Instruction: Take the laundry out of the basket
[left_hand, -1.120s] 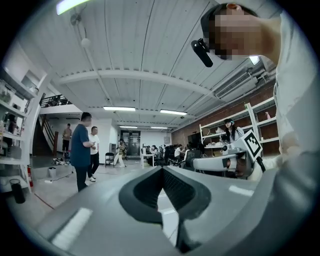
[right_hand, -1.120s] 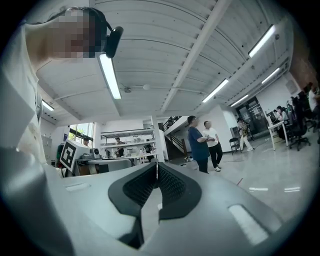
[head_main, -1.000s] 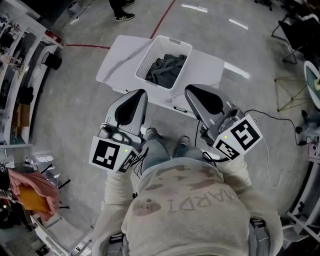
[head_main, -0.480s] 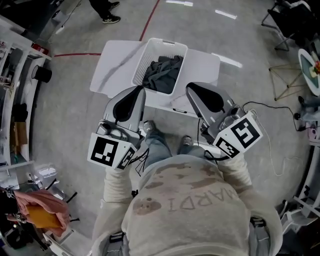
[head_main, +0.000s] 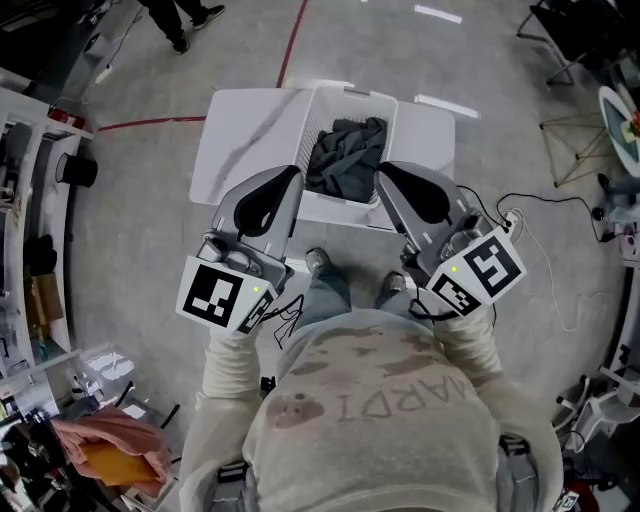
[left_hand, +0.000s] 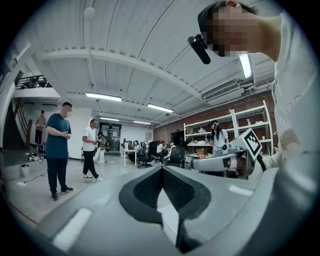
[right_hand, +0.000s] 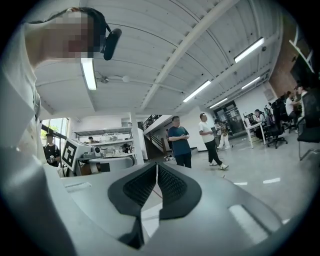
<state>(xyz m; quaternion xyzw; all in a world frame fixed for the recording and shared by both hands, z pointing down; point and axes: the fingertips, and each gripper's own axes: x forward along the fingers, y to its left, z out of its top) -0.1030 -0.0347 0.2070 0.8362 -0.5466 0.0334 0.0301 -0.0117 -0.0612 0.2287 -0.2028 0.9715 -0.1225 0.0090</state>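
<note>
Approach: left tongs (head_main: 288, 180), right tongs (head_main: 386, 172) clenched, empty; white plastic basket (head_main: 355, 93) at 12 o'clock. Next, probably: open onto dark grey laundry (head_main: 345, 160).

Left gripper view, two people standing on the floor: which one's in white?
The right-hand person, in a white shirt and dark trousers. The other person, further left, wears a dark blue shirt.

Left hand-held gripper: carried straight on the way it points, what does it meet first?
Probably nothing near. The left hand-held gripper, jaws shut, points level across the room, seemingly above the laundry basket; ahead lies open floor, with seated people far off.
</note>
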